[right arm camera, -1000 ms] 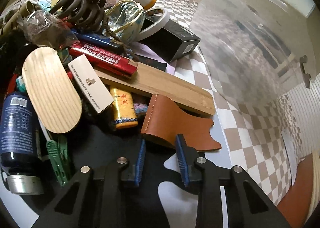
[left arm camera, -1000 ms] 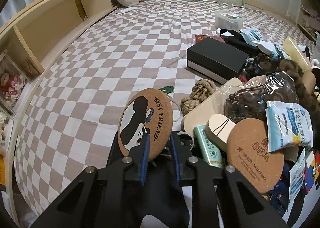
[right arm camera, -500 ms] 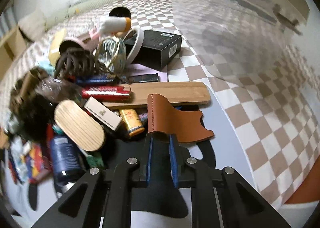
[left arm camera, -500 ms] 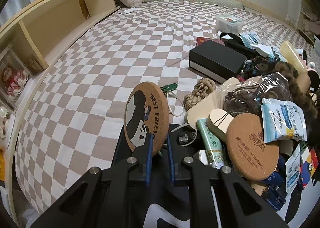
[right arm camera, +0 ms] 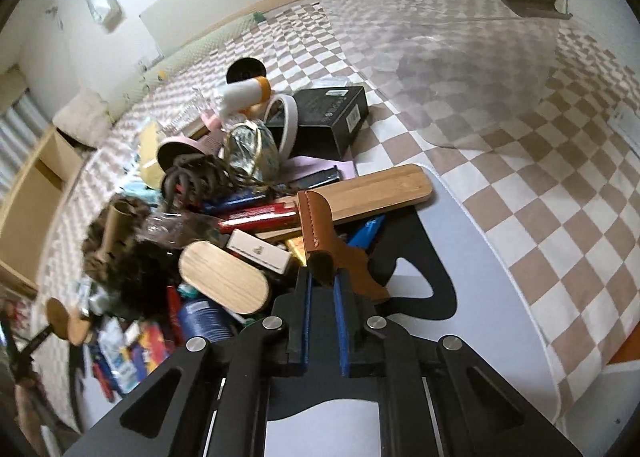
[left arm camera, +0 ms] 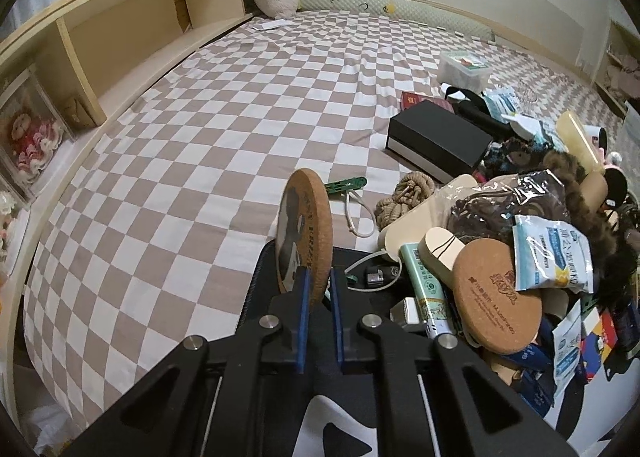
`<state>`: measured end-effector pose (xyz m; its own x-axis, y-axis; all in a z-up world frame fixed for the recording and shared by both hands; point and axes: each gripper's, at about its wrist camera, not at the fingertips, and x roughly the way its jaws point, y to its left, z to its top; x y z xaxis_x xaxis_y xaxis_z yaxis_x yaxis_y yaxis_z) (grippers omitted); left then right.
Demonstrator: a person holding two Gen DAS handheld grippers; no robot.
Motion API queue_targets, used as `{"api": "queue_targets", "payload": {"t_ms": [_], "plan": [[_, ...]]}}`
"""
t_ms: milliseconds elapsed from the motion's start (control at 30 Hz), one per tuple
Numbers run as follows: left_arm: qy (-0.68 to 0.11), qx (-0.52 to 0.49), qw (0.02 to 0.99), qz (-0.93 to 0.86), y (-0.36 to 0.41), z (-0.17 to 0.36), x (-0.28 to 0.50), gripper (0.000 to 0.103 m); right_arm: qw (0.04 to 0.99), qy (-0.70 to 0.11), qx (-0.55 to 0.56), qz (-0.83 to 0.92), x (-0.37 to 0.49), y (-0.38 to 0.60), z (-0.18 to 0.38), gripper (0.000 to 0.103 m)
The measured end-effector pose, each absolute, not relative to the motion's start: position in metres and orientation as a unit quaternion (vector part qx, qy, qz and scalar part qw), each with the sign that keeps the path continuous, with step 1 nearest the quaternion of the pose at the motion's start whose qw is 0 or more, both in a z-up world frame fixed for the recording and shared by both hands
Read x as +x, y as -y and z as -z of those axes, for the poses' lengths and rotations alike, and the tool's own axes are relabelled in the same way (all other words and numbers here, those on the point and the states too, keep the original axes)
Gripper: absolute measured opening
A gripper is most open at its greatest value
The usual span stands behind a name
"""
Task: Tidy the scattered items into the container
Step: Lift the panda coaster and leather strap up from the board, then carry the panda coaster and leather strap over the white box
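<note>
Left wrist view: my left gripper is clamped on the cork coaster, upright on edge; my right gripper pinches the brown leather holder near the clear container.

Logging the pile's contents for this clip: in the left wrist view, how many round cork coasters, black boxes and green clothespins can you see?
Cork coasters: 2, one on edge in the left claw, one flat on the pile.
Black boxes: 1.
Green clothespins: 1.
Total: 4.
</note>
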<state>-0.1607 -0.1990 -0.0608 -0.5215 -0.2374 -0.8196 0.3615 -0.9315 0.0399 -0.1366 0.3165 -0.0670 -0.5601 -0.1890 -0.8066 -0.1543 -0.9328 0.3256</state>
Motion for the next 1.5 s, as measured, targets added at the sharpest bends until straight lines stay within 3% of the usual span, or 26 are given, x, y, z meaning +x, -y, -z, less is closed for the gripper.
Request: {"api": "queue_targets", "payload": {"t_ms": [667, 1500], "plan": [[-0.097, 0.439, 0.152, 0.88, 0.206, 0.04, -0.137, 0.008, 0.056, 0.281, 0.427, 0.858, -0.108, -0.328, 0.036, 0.011], [-0.124, 0.438, 0.054, 0.889, 0.171, 0.017, -0.11, 0.008, 0.144, 0.322, 0.414, 0.839, -0.08, -0.302, 0.014, 0.011]]}}
